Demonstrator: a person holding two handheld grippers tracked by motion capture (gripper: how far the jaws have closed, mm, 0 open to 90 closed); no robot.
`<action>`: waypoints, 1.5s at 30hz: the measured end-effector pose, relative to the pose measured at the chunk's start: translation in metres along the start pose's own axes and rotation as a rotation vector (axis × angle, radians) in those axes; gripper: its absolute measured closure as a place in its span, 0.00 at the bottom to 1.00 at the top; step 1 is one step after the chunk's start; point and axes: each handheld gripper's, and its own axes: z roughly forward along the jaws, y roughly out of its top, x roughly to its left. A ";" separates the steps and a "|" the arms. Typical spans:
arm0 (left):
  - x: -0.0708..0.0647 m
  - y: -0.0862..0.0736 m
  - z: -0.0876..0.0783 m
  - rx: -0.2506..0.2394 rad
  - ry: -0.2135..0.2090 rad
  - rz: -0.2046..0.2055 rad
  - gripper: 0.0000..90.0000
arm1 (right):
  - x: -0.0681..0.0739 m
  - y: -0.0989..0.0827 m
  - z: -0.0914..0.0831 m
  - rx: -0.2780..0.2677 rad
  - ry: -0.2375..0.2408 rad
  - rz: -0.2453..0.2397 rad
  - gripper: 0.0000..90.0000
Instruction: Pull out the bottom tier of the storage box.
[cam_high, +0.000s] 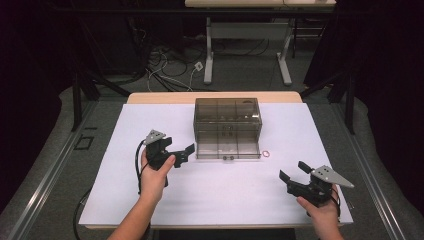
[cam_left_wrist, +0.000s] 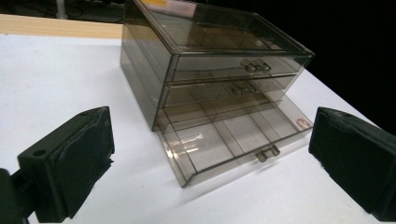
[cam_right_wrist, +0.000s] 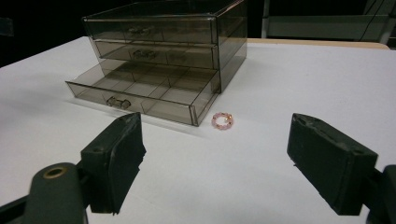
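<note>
A smoky clear three-drawer box (cam_high: 227, 120) stands mid-table, its bottom drawer (cam_high: 228, 150) pulled out and bare inside (cam_left_wrist: 229, 140) (cam_right_wrist: 140, 93). A small pink bead ring (cam_high: 266, 153) lies on the white sheet just right of the drawer's front corner (cam_right_wrist: 222, 121), and shows faintly through the drawer wall (cam_left_wrist: 302, 123). My left gripper (cam_high: 181, 153) is open, held just left of the drawer front (cam_left_wrist: 210, 163). My right gripper (cam_high: 293, 171) is open, near the front right, facing the ring (cam_right_wrist: 215, 158), well short of it.
The white sheet (cam_high: 220, 190) covers the table, with a wooden edge (cam_high: 150, 97) at the back. Beyond it stand a second table's legs (cam_high: 208, 55) and loose cables (cam_high: 170, 70) on the floor. Black curtains close both sides.
</note>
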 end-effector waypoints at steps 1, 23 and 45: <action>-0.002 -0.002 -0.001 -0.006 -0.004 0.016 0.00 | -0.001 0.001 0.000 0.007 0.000 -0.002 0.20; -0.001 -0.041 -0.026 -0.028 0.020 0.110 0.01 | 0.007 0.005 0.005 0.073 0.039 -0.057 0.20; 0.000 -0.056 -0.028 -0.027 0.015 0.111 0.01 | 0.001 0.023 0.019 0.176 0.069 -0.130 0.30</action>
